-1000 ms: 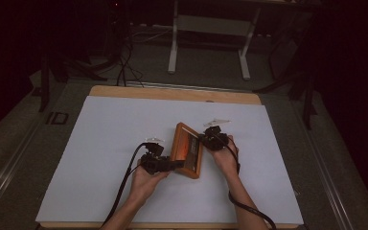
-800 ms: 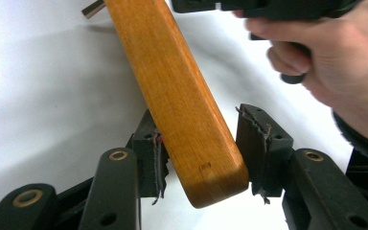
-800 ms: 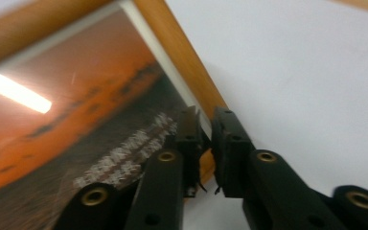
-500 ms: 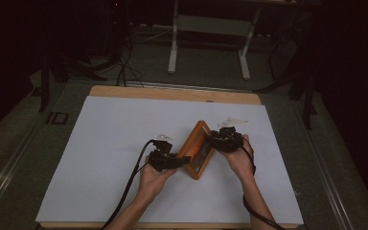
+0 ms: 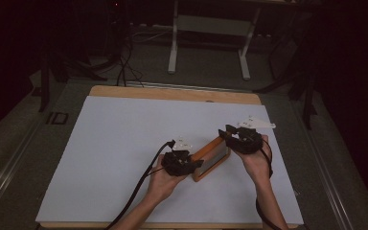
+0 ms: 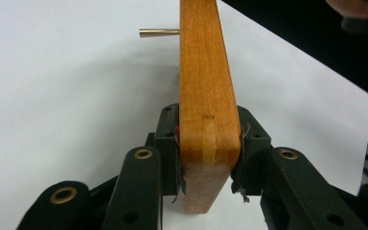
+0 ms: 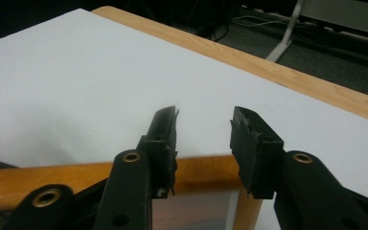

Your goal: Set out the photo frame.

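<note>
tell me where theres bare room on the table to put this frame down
The white sheet is bare left of the left gripper and along the far wooden edge. It is crowded near the front right, where both grippers meet the wooden frame, the right gripper just above it.

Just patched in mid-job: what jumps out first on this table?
The orange wooden picture frame stands on edge, right of centre on the white table cover. The left tool clamps one end of the frame; its jaws have just been closing. The right tool hangs open over the frame's top edge, nothing between its jaws.
</note>
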Tool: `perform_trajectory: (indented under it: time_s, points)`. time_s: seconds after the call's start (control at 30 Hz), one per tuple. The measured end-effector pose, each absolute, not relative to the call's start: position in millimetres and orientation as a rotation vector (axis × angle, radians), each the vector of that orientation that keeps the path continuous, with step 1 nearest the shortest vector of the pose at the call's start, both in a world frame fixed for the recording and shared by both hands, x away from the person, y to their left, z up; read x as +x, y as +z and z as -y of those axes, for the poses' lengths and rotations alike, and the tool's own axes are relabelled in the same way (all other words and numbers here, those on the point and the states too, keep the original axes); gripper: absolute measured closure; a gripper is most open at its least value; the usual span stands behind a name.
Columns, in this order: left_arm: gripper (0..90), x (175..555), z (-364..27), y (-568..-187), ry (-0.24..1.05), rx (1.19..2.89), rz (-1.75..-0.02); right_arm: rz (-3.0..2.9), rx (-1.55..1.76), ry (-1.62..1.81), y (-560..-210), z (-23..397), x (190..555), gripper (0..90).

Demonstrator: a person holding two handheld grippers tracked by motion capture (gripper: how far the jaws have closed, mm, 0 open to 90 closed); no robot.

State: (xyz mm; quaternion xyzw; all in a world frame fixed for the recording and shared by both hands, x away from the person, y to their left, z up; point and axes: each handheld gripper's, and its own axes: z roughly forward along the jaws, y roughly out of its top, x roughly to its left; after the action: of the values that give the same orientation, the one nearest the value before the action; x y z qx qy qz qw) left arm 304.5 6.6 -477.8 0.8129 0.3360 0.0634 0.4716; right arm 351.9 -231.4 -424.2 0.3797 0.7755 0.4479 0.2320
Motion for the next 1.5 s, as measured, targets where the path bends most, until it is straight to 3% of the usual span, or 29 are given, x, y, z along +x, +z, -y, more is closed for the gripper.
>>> perform_trajectory:
  time_s: [0.13, 0.27, 0.4, 0.5, 0.67, 0.93, 1.17, 1.37, 1.5]
  points:
    - [69.0, 304, -7, -479, 0.158, 1.986, -0.798, -2.132, 1.058, 1.181, -427, 235, 349, 83.8]
    - [68.8, 305, -8, -480, 0.152, 1.967, -0.807, -2.147, 1.067, 1.135, -434, 236, 347, 89.8]
    - [67.2, 304, -9, -484, 0.132, 1.930, -0.813, -2.137, 1.065, 1.157, -437, 238, 345, 89.9]
    - [56.2, 303, -10, -489, 0.118, 1.908, -0.816, -2.138, 1.064, 1.164, -438, 240, 345, 89.9]
    - [50.3, 297, -10, -502, 0.115, 1.901, -0.839, -2.128, 1.066, 1.183, -439, 242, 342, 89.9]
    - [52.2, 294, 0, -520, 0.152, 1.959, -0.848, -2.100, 1.072, 1.217, -442, 245, 339, 89.9]
    - [65.2, 292, 3, -526, 0.156, 1.946, -0.837, -2.068, 1.071, 1.249, -446, 248, 334, 90.0]
    - [68.1, 288, 7, -524, 0.235, 1.989, -0.799, -2.057, 1.055, 1.251, -447, 249, 332, 89.9]
    - [68.9, 288, 8, -523, 0.259, 2.012, -0.778, -2.042, 1.052, 1.238, -447, 252, 331, 80.0]
